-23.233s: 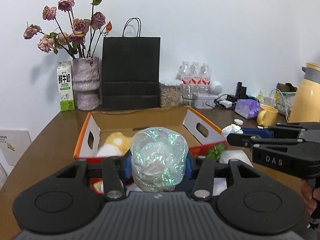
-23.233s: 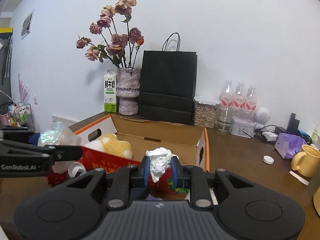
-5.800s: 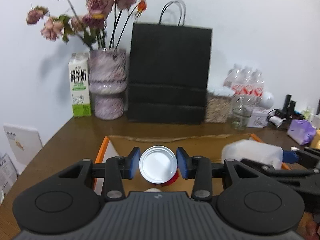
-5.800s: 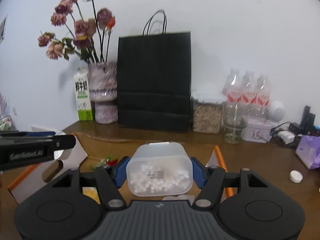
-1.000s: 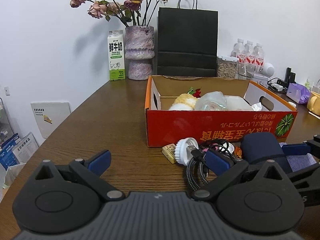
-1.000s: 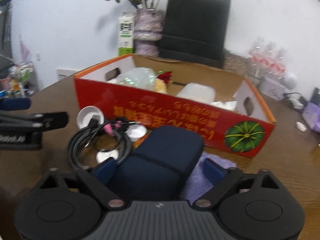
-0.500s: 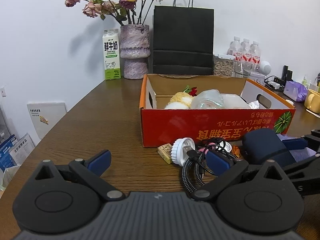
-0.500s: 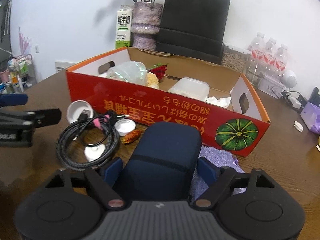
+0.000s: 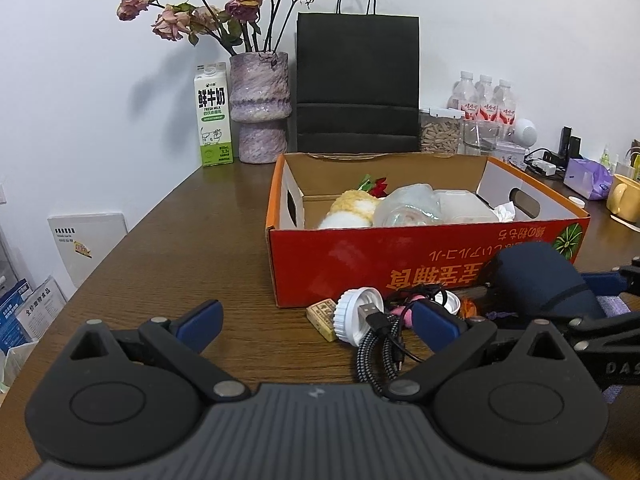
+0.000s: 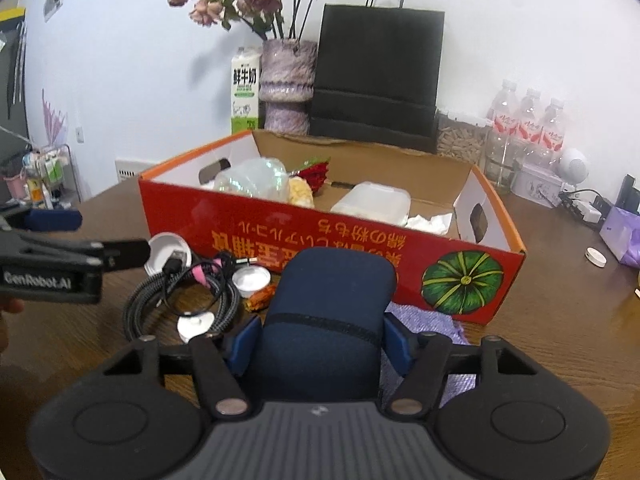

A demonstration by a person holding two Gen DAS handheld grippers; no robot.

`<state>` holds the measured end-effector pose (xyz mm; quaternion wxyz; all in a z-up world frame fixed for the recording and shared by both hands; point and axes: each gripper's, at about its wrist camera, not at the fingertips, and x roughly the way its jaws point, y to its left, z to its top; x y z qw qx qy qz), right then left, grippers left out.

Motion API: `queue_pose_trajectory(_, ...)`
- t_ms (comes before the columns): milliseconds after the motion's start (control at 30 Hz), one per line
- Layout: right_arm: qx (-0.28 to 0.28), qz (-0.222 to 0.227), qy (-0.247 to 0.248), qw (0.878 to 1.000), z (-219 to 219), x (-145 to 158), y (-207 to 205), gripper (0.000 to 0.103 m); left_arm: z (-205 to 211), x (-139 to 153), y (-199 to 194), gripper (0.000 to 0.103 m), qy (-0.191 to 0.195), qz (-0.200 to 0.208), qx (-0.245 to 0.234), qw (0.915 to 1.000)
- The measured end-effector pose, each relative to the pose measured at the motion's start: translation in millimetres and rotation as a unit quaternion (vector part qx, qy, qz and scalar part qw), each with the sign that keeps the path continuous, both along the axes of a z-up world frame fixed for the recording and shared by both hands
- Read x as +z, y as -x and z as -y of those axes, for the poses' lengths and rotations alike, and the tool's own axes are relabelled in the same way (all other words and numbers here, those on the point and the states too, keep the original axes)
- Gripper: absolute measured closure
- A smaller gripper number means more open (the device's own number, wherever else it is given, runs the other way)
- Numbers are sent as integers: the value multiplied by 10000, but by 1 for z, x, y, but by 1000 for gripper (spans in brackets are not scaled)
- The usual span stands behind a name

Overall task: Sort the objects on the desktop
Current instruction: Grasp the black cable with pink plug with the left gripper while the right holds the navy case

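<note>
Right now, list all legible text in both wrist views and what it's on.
"鲜牛奶" and "FRESH MILK": milk carton.
"GenRobot.AI": side of the left gripper, seen from the right wrist.
"DAS", cut off by the frame edge: side of the right gripper, seen from the left wrist.
Upside-down yellow print on the red cardboard box: not reliably readable.
Water bottle labels, leaflets at the left edge: too small.

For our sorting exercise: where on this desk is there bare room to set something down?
Bare wood lies left of the red box, toward the milk carton. Crowded: before the box, with the cable coil, white cap and navy pouch.
</note>
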<state>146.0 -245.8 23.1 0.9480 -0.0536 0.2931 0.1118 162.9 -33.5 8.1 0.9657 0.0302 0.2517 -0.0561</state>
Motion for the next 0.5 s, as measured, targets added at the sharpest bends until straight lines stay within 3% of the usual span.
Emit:
queue_pose_trajectory(233, -57, 214, -162, 9996, 11, 14, 8, 39, 9, 0, -3, 10, -38, -57, -129, 9999)
queue_pose_trajectory(433, -192, 293, -213, 9992, 25, 18, 9, 39, 31, -1, -5, 31, -105, -99, -487, 9987)
queue_pose_trajectory(500, -210, 301, -222, 9991, 28, 18, 9, 39, 37, -3, -9, 43, -125, -147, -540, 9984)
